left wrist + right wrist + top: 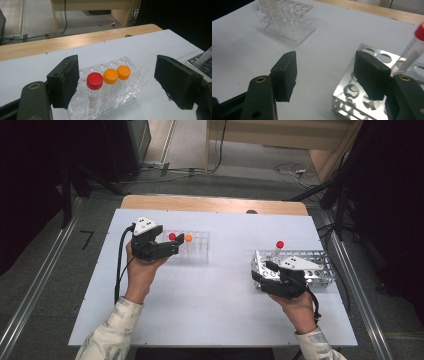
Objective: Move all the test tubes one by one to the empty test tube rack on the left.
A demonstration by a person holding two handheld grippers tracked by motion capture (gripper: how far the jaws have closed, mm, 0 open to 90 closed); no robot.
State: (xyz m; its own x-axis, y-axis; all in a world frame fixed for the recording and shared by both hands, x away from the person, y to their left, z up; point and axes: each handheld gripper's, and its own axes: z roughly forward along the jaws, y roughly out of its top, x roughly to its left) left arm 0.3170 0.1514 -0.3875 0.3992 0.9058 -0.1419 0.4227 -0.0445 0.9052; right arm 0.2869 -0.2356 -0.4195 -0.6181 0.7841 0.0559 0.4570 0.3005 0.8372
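While my left gripper point(175, 246) hovers in the upper left of the high view, its jaws stand wide apart with nothing pinched between them. Seen in the left gripper view, the clear rack point(130, 98) sits low in the middle of the frame, framed by my two black pads but touched by neither. Three tubes stand upright in it: the red-capped tube point(94, 81) nearest my left pad, then two orange-capped tubes point(110, 76) just beside it toward the right.

My right gripper point(261, 274) lies at the lower right of the high view, against the left end of the metal rack point(324, 272). Its jaws too are spread wide, holding nothing; in the right gripper view the right pad sits over the near corner of that rack, whether touching I cannot tell. A second red-capped tube point(278, 249) leans tilted out of the metal rack, just beyond my right gripper.
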